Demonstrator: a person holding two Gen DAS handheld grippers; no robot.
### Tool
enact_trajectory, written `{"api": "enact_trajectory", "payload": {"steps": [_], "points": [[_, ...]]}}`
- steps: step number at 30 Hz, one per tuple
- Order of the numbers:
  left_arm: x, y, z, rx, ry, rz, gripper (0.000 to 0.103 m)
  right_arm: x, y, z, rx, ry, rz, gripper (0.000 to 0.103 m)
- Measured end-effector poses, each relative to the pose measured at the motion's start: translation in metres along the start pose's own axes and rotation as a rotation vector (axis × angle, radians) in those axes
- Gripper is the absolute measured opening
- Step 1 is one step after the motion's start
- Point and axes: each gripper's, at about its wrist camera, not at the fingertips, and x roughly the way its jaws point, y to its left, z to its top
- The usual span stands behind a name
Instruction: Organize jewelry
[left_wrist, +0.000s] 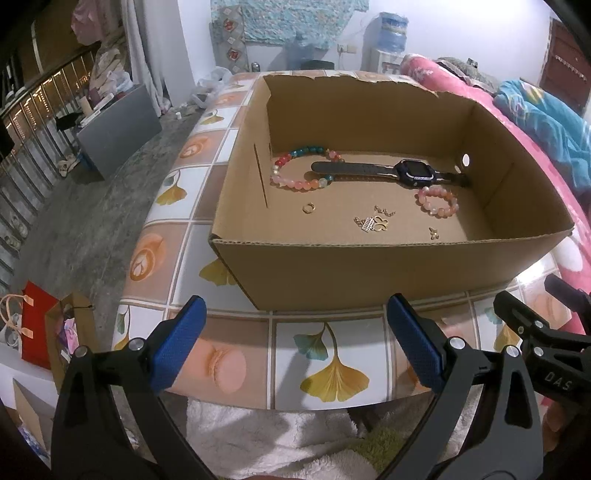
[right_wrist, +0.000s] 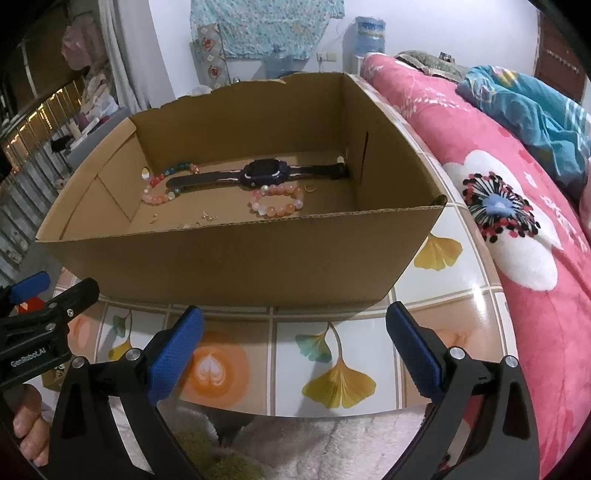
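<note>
An open cardboard box (left_wrist: 369, 273) (right_wrist: 221, 266) stands on the tiled table. Inside lie a dark smartwatch (left_wrist: 413, 173) (right_wrist: 264, 172), a multicolour bead bracelet (left_wrist: 295, 173) (right_wrist: 162, 188), a pink bead bracelet (left_wrist: 437, 201) (right_wrist: 277, 203), a gold ring (left_wrist: 308, 208) (right_wrist: 309, 188) and several small gold charms (left_wrist: 375, 223) (right_wrist: 205, 216). My left gripper (left_wrist: 295, 343) is open and empty, in front of the box. My right gripper (right_wrist: 295, 343) is open and empty, also in front of the box; it shows at the right edge of the left wrist view (left_wrist: 535, 332).
The table (left_wrist: 332, 362) (right_wrist: 332, 369) has ginkgo-leaf tiles. A pink floral quilt (right_wrist: 517, 221) lies to the right. A white fluffy fabric (left_wrist: 277, 443) is at the near edge. A red bag (left_wrist: 37, 328) stands on the floor to the left.
</note>
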Motion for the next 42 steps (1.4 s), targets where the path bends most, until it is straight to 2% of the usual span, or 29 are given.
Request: {"api": "enact_trajectory", "payload": {"steps": [42], "points": [[0.0076,-0.0028,-0.0027,-0.012,0.035,-0.022,0.095,0.0017,0.0011,0.0033,-0.002,0.011,-0.006,0.096]]}}
